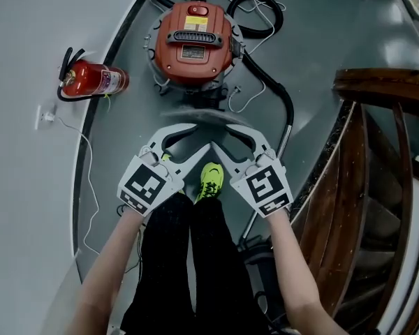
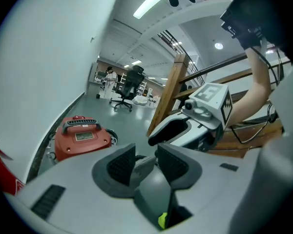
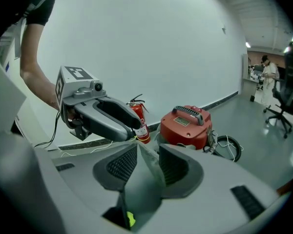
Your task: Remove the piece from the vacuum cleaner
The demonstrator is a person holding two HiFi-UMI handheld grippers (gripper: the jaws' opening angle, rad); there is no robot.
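The red vacuum cleaner [image 1: 194,44] stands on the grey floor ahead of my feet, with a black handle on its lid and a black hose [image 1: 288,110] looping off to the right. It also appears in the left gripper view as the vacuum cleaner [image 2: 82,138] and in the right gripper view as the vacuum cleaner [image 3: 185,126]. My left gripper [image 1: 194,137] and right gripper [image 1: 227,137] hover side by side just short of it, tips nearly meeting. The left gripper [image 2: 145,155] is open with nothing between its pads. The right gripper [image 3: 147,155] is open and empty too.
A red fire extinguisher [image 1: 91,81] lies left of the vacuum by the curved wall. A white cable [image 1: 87,159] trails along the floor at the left. A wooden staircase [image 1: 384,187] fills the right side, with a metal wand [image 1: 279,159] beside it. An office chair [image 2: 129,84] stands far off.
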